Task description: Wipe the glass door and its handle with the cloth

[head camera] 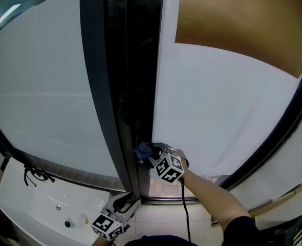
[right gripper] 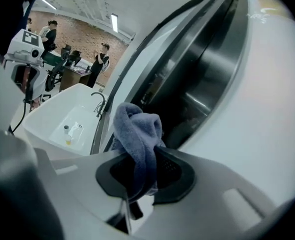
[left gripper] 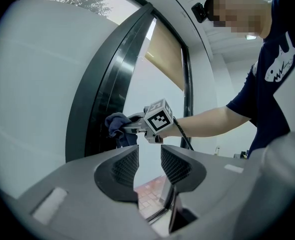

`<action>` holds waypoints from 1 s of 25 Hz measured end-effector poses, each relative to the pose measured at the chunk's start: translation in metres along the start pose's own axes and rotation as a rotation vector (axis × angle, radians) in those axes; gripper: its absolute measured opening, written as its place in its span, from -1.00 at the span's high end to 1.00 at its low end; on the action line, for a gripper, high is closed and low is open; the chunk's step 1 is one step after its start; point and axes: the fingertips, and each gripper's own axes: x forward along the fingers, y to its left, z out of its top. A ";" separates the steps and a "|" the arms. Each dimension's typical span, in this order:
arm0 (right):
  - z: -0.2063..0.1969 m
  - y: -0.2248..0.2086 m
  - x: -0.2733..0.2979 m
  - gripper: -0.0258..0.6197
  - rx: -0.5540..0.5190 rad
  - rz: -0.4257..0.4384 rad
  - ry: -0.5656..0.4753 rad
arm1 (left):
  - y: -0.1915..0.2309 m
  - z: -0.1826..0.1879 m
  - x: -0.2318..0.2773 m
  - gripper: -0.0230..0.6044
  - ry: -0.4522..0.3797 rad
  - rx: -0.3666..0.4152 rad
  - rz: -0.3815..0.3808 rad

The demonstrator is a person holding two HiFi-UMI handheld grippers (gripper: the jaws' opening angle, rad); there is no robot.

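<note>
A dark blue-grey cloth [right gripper: 136, 139] is pinched in my right gripper [right gripper: 143, 171], which is shut on it. In the head view the cloth [head camera: 145, 150] presses against the dark vertical door frame [head camera: 125, 86] beside the frosted glass door [head camera: 217, 111], with the right gripper [head camera: 153, 155] just right of it. The left gripper view shows the cloth [left gripper: 118, 125] against the same frame [left gripper: 102, 109]. My left gripper [left gripper: 149, 165] is open and holds nothing; it hangs low near the floor [head camera: 124, 205]. No separate door handle can be made out.
A white sink basin [head camera: 43, 204] with a black tap [head camera: 36, 174] stands at the lower left. A brown blind [head camera: 243, 19] covers the top right of the glass. Red floor tiles [left gripper: 150, 194] lie below. People stand far off by a brick wall [right gripper: 82, 39].
</note>
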 end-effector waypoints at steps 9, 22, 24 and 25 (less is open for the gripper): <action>-0.042 -0.020 -0.032 0.72 0.003 -0.067 0.058 | -0.010 0.000 0.014 0.50 0.004 0.009 -0.039; 0.013 -0.007 -0.041 0.72 -0.067 -0.100 -0.078 | -0.006 -0.006 0.004 0.50 0.001 0.001 -0.026; 0.029 0.010 -0.028 0.72 -0.125 -0.075 -0.090 | -0.007 -0.002 0.002 0.50 0.001 0.003 -0.018; 0.034 0.018 -0.020 0.72 -0.153 -0.064 -0.089 | -0.007 -0.001 0.001 0.50 0.000 0.003 -0.015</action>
